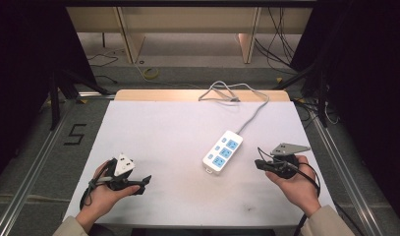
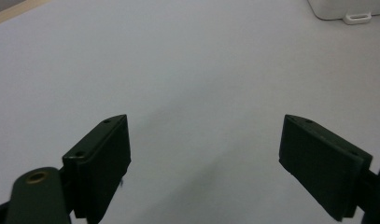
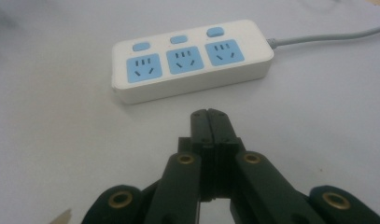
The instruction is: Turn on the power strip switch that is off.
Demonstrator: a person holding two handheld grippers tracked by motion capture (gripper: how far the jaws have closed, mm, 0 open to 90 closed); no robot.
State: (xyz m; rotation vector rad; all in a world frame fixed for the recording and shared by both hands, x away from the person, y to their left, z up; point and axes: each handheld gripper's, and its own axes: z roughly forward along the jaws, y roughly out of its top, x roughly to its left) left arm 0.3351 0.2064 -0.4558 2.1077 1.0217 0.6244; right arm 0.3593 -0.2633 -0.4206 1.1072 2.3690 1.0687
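Note:
A white power strip [image 1: 222, 150] with three blue sockets and three blue switches lies on the white table, right of centre; its grey cord [image 1: 251, 118] runs to the far edge. In the right gripper view the power strip [image 3: 190, 60] lies just beyond my right gripper [image 3: 209, 114], whose jaws are pressed together with nothing between them. From above, the right gripper [image 1: 259, 164] sits close to the strip's right side, pointing left. My left gripper [image 1: 144, 182] rests at the front left, its jaws wide apart. Bare table shows between the left gripper [image 2: 204, 140] jaws, and a corner of the strip [image 2: 348, 9] appears at top right.
The table [image 1: 163, 132] has a wooden strip along its far edge, where the grey cord is coiled [image 1: 222, 91]. Dark curtains flank both sides. Beyond the table are floor cables and wooden furniture legs. A "5" mark [image 1: 74, 133] is on the floor at left.

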